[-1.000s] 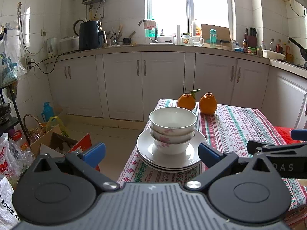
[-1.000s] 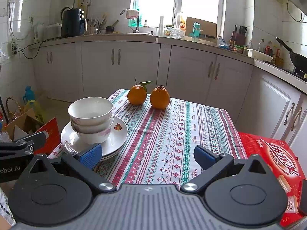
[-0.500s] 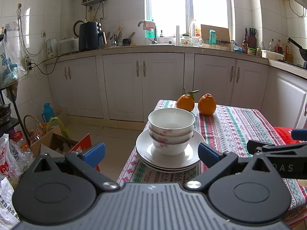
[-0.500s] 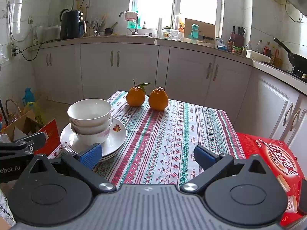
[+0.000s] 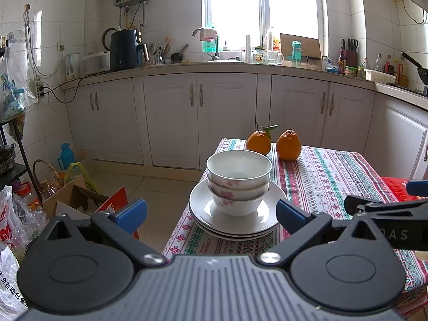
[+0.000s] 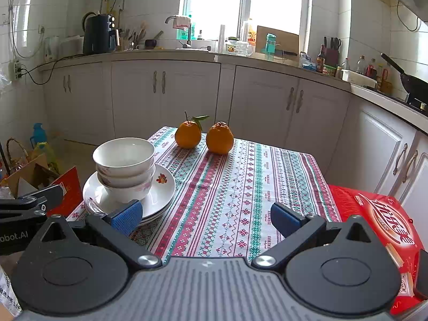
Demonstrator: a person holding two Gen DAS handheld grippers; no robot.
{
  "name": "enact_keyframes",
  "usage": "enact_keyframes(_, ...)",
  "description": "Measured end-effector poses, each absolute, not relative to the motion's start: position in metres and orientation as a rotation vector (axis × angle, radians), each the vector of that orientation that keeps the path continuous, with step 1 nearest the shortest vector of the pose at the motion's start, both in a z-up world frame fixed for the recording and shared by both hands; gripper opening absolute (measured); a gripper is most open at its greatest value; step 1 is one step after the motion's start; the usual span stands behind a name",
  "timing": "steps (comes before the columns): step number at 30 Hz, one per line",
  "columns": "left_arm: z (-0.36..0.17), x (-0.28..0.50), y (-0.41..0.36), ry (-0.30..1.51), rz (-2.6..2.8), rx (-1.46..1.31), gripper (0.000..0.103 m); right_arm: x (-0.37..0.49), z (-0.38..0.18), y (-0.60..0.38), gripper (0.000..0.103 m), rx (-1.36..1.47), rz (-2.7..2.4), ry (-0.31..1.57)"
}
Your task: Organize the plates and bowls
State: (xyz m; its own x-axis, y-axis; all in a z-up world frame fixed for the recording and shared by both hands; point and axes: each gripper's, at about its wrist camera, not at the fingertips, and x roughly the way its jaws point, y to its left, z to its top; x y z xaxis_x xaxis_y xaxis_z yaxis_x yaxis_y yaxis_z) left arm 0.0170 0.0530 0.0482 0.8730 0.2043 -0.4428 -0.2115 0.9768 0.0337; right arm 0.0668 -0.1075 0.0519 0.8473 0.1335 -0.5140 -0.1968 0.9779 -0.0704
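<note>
Kitchen cabinets and a bright window stand behind a small table (image 6: pixel 240 200) under a patterned cloth, and near its front left corner the bowls (image 5: pixel 239 179) sit nested one inside another on a stack of plates (image 5: pixel 238 223) — so the crockery already lies gathered in one tidy pile. That fits either a finished sort or a pile waiting to be taken apart, and this one moment does not settle which. Both tools hang short of the table with nothing in them: the left gripper (image 5: pixel 211 211) with its blue pads wide apart, framing the stack, and the right gripper (image 6: pixel 206 218) likewise spread over bare cloth. The bowls are white with pink flowers, the plates white and glossy — slippery to pinch. Two oranges (image 6: pixel 204 136) rest at the far edge.
</note>
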Motion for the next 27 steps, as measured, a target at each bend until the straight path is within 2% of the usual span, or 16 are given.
enact_keyframes(27,0.0476,0.019,0.0525,0.466,0.214,-0.015,0.102,0.069,0.0524,-0.109,0.103,-0.122,0.164,0.536)
